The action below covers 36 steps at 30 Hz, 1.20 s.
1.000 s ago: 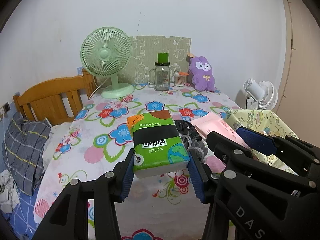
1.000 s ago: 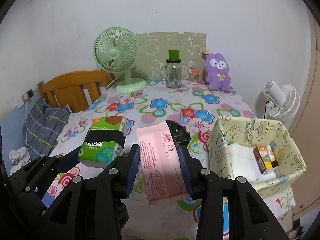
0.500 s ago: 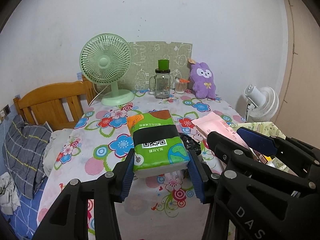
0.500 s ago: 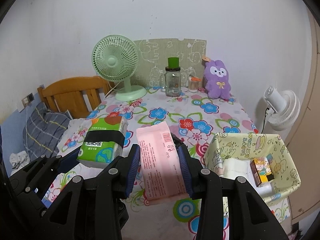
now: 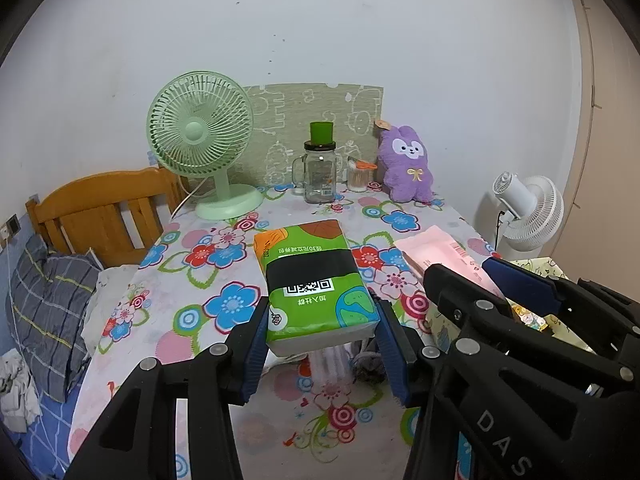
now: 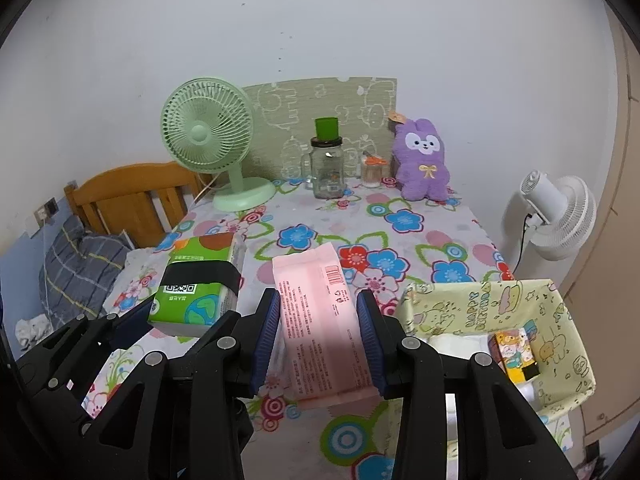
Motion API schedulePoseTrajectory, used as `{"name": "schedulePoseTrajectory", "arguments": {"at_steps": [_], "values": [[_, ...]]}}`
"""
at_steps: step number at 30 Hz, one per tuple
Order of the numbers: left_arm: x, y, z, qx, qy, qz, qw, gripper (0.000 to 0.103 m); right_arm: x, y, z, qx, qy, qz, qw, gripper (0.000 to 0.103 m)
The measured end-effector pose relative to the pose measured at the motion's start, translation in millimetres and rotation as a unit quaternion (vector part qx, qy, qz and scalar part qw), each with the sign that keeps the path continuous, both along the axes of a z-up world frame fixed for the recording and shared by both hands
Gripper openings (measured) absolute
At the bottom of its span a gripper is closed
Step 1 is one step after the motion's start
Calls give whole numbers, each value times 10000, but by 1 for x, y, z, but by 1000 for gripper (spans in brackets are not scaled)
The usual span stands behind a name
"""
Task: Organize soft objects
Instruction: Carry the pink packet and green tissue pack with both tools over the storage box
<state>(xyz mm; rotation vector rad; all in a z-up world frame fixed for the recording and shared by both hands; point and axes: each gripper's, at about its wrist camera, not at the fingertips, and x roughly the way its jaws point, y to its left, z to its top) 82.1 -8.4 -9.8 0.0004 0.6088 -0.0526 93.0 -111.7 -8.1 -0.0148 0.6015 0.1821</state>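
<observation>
Above the desk [image 6: 460, 208], the right tool [image 6: 318, 338] is clenching a pink pack [image 6: 320, 320] and the left tool [image 5: 322, 344] a green tissue pack [image 5: 312, 280]; squashy wrappers could slip before reaching the fabric bin [image 6: 560, 320].

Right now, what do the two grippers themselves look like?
Both match: the left gripper and right gripper have angular black plastic bodies with silver screw heads and ribbed blue pads. White letters "DAS" mark the right one. No cables, hands or sleeves show.
</observation>
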Motion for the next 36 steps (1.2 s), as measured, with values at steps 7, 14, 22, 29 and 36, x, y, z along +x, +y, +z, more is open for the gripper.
{"name": "schedulePoseTrajectory", "arguments": {"at_steps": [7,14,22,29,36], "values": [[10,-16,1,-2,6,-121,9999,52,7,-17,2,5,-2,-117,9999,43],[17,-36,2,-1,-2,-283,9996,52,12,-37,3,25,-14,-253,9997,43],[23,-59,1,-35,-15,-446,9990,52,14,-61,4,-16,-45,-416,9991,43],[26,-80,-1,-42,-9,-651,9979,52,15,-82,1,6,-36,-580,9983,43],[25,-100,-5,-89,33,-823,9966,52,15,-101,-4,-16,-2,-730,9973,43]]}}
